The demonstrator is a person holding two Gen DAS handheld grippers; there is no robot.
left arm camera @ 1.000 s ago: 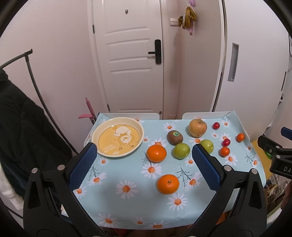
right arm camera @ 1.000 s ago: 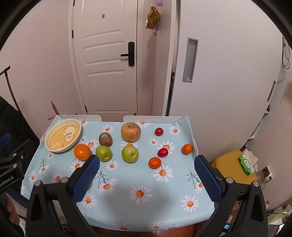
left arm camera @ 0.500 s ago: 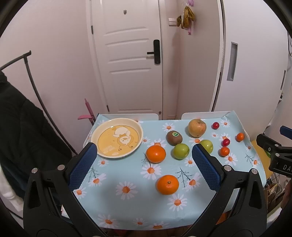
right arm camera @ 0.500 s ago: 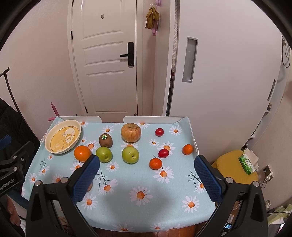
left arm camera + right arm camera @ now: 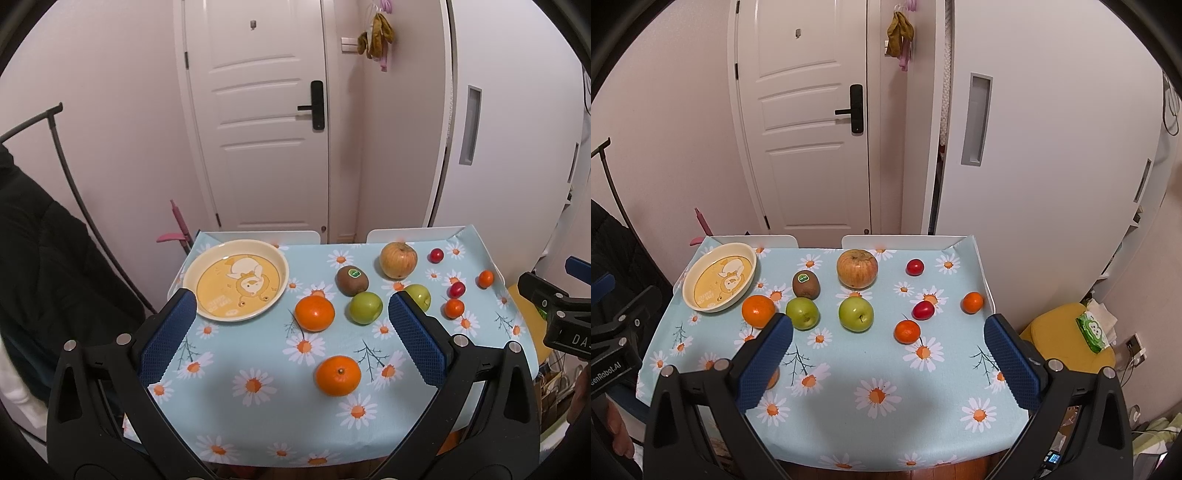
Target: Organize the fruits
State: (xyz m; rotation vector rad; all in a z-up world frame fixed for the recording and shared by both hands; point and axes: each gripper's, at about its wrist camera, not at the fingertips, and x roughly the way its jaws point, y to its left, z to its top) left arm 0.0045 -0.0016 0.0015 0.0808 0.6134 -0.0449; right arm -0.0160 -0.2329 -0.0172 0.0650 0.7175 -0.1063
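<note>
Fruits loose on daisy-print tablecloth [image 5: 886, 369], none in the plate. Yellow cartoon plate [image 5: 687, 291] at far-left corner of table, bare inside. Large orange [image 5: 758, 311] just beside plate's near-right rim; second large orange [image 5: 338, 375] nearer the front edge, well apart from the rest, mostly hidden behind a finger in right wrist view. Kiwi [image 5: 805, 284] with green sticker behind left green apple [image 5: 802, 313], the two nearly touching. Second green apple [image 5: 856, 314] to the right, in front of big russet apple [image 5: 857, 268] at the back. Right side: red cherry tomato [image 5: 915, 267] at the back, oblong red tomato [image 5: 923, 309] nearer, small orange fruit [image 5: 907, 331] just in front of it, another small orange fruit [image 5: 972, 302] near right table edge.

Left gripper [image 5: 291, 334] above front-left of table, blue pads spread wide, holding nothing, not touching any fruit. Right gripper [image 5: 888, 360] above front-right, likewise spread wide and holding nothing.

Beyond table: white door [image 5: 809, 122] with black handle, white cabinet [image 5: 1034, 147] to the right, yellow stool [image 5: 1067, 339] with green wipes pack [image 5: 1092, 331] below right edge.
</note>
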